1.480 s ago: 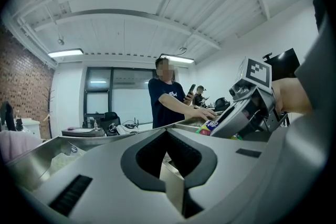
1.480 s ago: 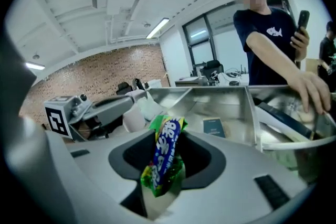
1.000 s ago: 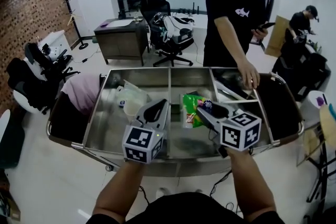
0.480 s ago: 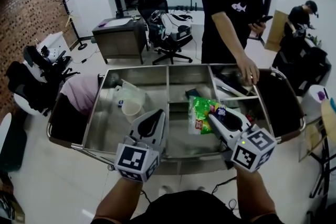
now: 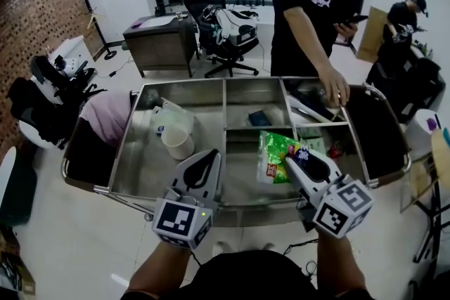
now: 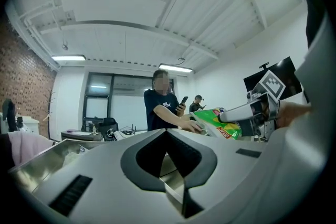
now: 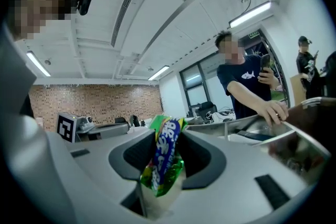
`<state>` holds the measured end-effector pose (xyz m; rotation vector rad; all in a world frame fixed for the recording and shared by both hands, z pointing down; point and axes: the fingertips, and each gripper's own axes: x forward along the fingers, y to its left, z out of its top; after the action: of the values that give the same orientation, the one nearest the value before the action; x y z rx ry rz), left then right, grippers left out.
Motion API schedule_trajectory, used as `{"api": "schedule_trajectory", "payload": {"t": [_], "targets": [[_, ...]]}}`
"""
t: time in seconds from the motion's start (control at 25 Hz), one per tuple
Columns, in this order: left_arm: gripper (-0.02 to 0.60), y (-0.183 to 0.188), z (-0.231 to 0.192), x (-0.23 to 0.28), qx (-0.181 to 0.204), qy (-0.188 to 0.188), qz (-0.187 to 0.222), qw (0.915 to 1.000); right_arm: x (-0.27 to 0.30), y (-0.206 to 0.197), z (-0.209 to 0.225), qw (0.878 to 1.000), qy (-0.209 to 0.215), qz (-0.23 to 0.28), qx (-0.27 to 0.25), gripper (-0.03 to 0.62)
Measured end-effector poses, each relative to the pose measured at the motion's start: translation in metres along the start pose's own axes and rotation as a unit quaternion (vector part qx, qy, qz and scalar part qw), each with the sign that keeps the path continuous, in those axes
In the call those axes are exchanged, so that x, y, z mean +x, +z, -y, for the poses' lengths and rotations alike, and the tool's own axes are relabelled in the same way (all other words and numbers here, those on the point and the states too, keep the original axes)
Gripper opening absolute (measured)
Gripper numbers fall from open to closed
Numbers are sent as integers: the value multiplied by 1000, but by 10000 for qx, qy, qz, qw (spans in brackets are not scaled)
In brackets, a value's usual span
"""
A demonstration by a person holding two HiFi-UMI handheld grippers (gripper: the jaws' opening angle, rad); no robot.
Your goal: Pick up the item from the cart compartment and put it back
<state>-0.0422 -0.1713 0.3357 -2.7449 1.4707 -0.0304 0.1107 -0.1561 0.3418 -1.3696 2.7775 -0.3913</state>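
Green snack bag (image 5: 274,159) is clamped in your right gripper (image 5: 294,159), held over the front of the steel cart (image 5: 124,144); your left gripper (image 5: 205,164) jaws sit together, empty.

Brushed stainless steel is gleaming across the cart (image 5: 140,165), its smooth walls mirroring what lies inside. A glossy, crinkled plastic-film snack bag (image 5: 275,158) is catching the light in the right gripper (image 5: 290,164), whose matt grey plastic shell is matching that of the left gripper (image 5: 211,155). A smooth white cup (image 5: 177,144) is looking plastic; soft pink cloth (image 5: 105,116) is draping the cart's end.
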Motion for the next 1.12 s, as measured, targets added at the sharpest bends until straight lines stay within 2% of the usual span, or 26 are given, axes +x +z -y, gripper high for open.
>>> {"api": "schedule_trajectory", "payload": {"t": [0.24, 0.52, 0.68, 1.12], "targets": [[0, -1, 4, 2, -64, -103, -28, 9999, 2, -4, 0, 10000, 8, -32, 50, 160], [0, -4, 1, 4, -79, -65, -37, 9999, 3, -6, 0, 10000, 6, -50, 53, 160], [0, 2, 2, 3, -118, -95, 116, 9998, 2, -7, 1, 9999, -19, -68, 77, 160], [0, 2, 1, 3, -61, -45, 72, 9999, 3, -4, -3, 9999, 23, -64, 73, 160]]}}
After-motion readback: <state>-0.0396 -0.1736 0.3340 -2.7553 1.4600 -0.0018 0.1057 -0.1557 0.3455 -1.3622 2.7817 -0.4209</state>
